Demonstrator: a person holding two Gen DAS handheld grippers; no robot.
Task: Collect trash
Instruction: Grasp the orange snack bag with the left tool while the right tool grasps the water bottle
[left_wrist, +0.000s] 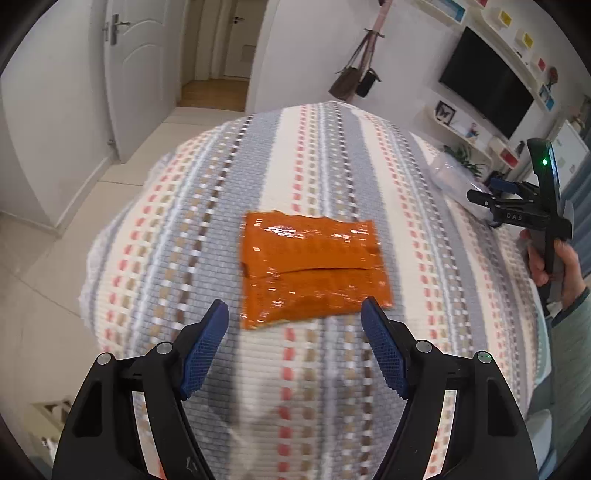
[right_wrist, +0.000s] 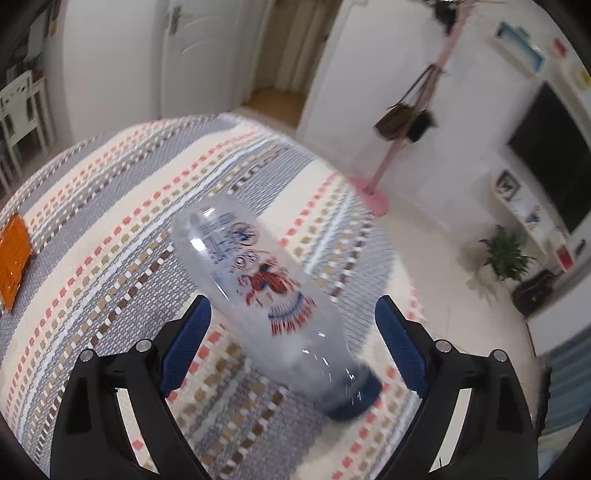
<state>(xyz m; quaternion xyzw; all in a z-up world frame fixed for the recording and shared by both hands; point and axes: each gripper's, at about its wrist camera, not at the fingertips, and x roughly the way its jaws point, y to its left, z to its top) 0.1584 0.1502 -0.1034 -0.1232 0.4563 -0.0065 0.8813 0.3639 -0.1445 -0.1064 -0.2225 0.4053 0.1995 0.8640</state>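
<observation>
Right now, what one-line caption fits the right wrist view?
Open right claw straddles a clear plastic bottle lying on the striped bedspread, orange wrapper at far left.

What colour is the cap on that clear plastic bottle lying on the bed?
Dark blue. The cap on the bottle shows best in the right wrist view.

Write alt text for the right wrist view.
A clear plastic bottle with a dark blue cap lies on a striped woven blanket between the open fingers of the right hand-held gripper. An orange wrapper lies at far left.
</observation>
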